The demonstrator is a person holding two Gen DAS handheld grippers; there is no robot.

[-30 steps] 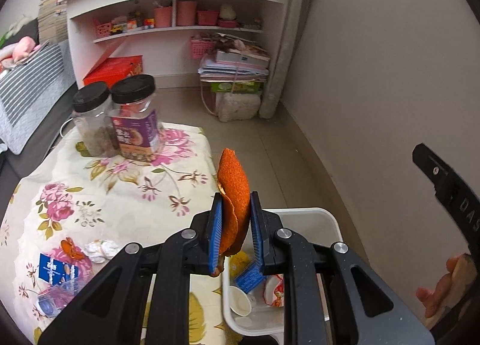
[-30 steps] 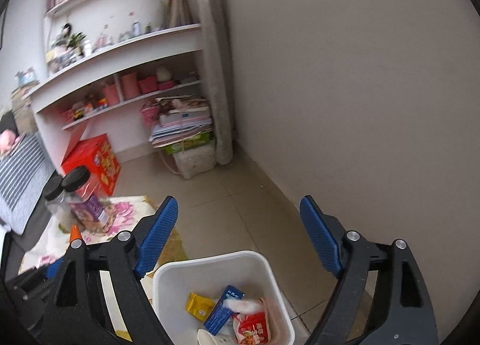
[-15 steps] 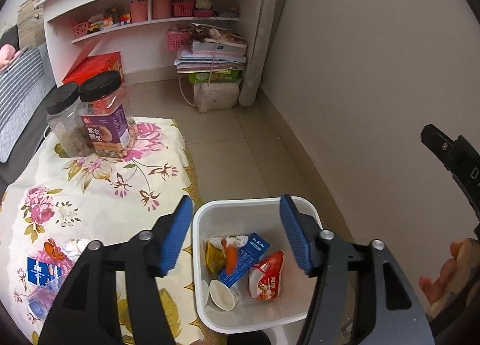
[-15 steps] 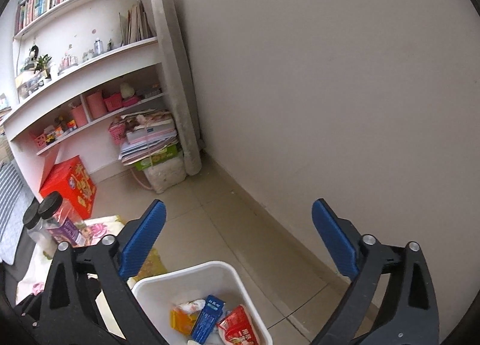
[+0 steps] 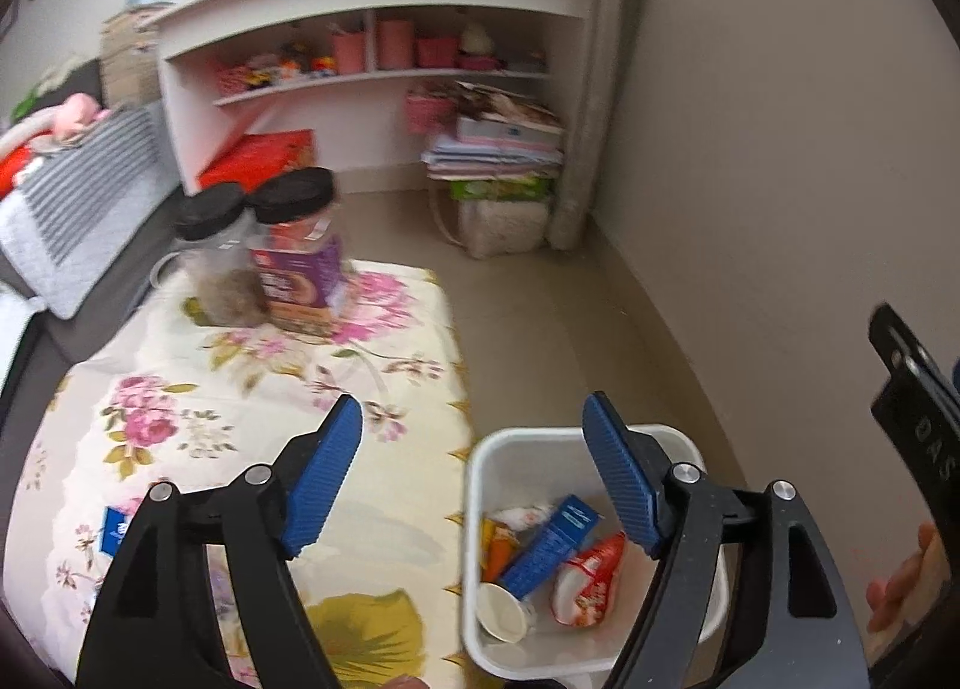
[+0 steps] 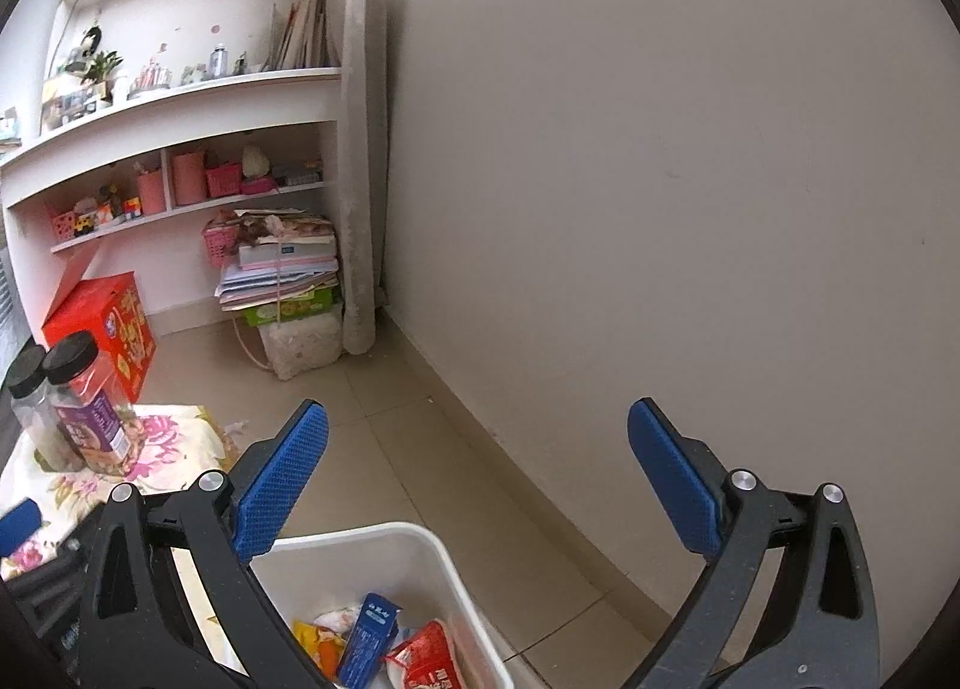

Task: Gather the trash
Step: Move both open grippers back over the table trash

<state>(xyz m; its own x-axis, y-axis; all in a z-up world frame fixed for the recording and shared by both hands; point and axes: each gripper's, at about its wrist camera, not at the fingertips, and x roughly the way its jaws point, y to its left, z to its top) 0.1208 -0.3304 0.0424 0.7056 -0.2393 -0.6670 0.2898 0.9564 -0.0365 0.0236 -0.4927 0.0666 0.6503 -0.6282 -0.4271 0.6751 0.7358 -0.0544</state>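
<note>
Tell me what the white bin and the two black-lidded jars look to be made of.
White rectangular bin: likely plastic, with smooth, slightly glossy moulded walls and rounded corners. Two black-lidded jars: probably clear plastic, since the contents show through; the lids look matte. Glass cannot be ruled out.

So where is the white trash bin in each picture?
Left wrist view: the white trash bin sits at the lower middle-right, on the floor beside the flowered tablecloth.
Right wrist view: the bin is at the bottom edge, left of centre, partly cut off.
Shared landmark: the blue carton leaning inside it, next to the red snack packet.
</note>
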